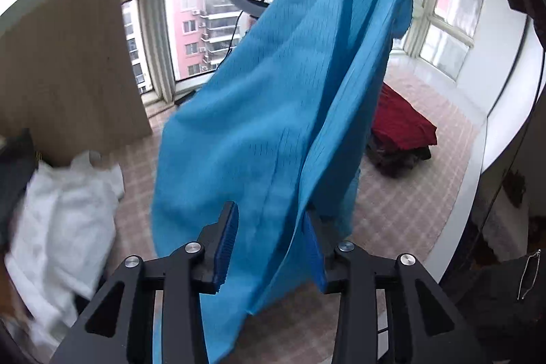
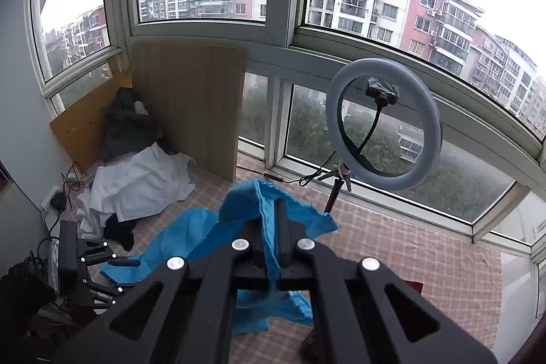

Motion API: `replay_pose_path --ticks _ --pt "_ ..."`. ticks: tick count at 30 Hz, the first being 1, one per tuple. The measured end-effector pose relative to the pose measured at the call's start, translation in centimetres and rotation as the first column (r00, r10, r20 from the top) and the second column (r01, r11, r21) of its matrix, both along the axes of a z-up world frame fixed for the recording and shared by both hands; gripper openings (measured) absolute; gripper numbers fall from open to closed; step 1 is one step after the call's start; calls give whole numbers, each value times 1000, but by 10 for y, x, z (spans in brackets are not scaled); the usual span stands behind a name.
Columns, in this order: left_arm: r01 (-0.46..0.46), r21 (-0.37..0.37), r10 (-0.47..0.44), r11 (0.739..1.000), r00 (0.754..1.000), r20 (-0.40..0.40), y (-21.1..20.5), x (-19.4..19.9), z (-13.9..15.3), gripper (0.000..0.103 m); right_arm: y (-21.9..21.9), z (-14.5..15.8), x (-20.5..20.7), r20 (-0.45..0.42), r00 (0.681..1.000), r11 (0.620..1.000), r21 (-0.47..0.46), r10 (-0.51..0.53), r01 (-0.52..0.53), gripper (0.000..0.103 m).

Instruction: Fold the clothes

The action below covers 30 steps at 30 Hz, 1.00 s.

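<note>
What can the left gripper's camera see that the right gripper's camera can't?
Only the left wrist view shows a folded red cloth on the floor, and the left gripper with its jaws apart around hanging blue fabric.

Only the right wrist view shows the right gripper shut on the fabric, a wide row of apartment buildings, and a dark clothes heap in the corner.

Both show the blue garment, the ring light, the white cloth, the wooden board and the checked mat.

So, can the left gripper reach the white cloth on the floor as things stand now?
Probably not directly. The blue garment hangs between the open pads of the left gripper, and the white cloth lies off to its side; the garment would drag along.
</note>
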State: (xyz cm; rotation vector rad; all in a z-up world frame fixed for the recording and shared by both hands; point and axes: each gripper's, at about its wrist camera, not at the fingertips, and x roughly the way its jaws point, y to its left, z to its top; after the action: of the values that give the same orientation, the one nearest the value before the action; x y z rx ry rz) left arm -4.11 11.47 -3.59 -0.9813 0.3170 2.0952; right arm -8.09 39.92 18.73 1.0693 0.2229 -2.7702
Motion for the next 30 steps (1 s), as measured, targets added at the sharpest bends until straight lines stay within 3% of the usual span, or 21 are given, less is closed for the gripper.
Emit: replay_pose_path --ticks 3,5,7,10,15,19,22,25,30 --pt "-63 19 62 998 998 24 -2 9 -21 36 6 -4 -3 15 1000 1000 9 -6 5 1" --pt "-118 70 115 991 992 50 -2 14 -30 36 14 -11 -8 39 999 1000 21 -19 18 1" --pt "-118 107 112 987 992 61 4 22 -40 36 24 -19 -11 62 998 999 28 -33 31 1" --pt "-145 93 141 985 989 45 18 28 -55 36 43 -26 -10 80 995 998 28 -51 49 1" --pt "-95 187 60 978 981 185 41 37 -81 33 87 -39 -2 108 990 995 21 -95 94 1" --pt "-13 93 -2 996 987 164 65 57 -85 33 128 -59 1 148 979 990 23 -142 140 1" --pt "-23 60 13 998 989 149 52 58 -69 34 158 -73 -2 178 969 985 -9 -171 175 1" --pt "-63 8 62 998 996 58 31 57 -53 35 178 -84 -3 195 964 980 -42 -182 193 1" --pt "-44 -140 44 989 999 -1 42 53 -71 36 184 -89 -8 192 969 983 -65 -156 171 1"
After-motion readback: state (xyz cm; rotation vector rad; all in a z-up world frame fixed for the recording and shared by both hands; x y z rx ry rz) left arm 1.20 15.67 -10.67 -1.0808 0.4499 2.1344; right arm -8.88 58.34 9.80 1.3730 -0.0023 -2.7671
